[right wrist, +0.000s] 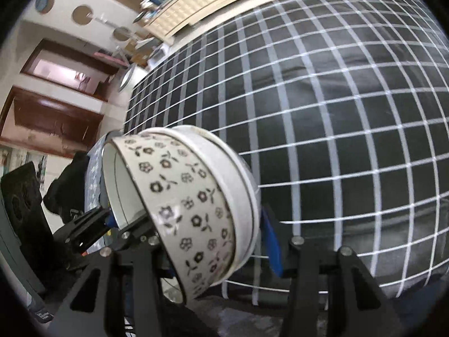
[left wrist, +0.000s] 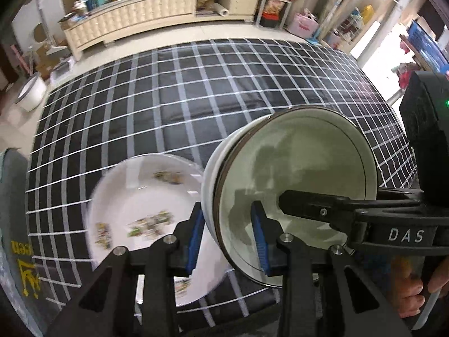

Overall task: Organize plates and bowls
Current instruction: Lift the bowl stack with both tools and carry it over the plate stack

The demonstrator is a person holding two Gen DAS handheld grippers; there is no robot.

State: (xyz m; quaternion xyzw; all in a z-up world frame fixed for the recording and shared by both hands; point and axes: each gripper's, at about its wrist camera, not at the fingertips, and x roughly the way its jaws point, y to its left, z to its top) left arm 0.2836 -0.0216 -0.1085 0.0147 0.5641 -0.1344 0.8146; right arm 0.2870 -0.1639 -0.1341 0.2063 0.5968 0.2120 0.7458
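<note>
A white bowl with a black flower pattern and dark rim (left wrist: 294, 191) is held tilted on its side above the checked table. It seems nested with a second white bowl (right wrist: 224, 168). My left gripper (left wrist: 228, 241) is shut on the bowl's rim, blue pads (left wrist: 259, 241) inside and outside the wall. My right gripper (right wrist: 219, 241) straddles the same bowls (right wrist: 182, 196) from the other side; its finger (left wrist: 308, 205) reaches inside the bowl. A white plate with printed patches (left wrist: 140, 205) lies on the table below, blurred.
The table wears a black cloth with a white grid (left wrist: 196, 98). A cream sideboard (left wrist: 134, 19) with clutter stands beyond it. A white bucket (left wrist: 31, 92) sits on the floor at left. The person's hand (left wrist: 412, 292) holds the right gripper.
</note>
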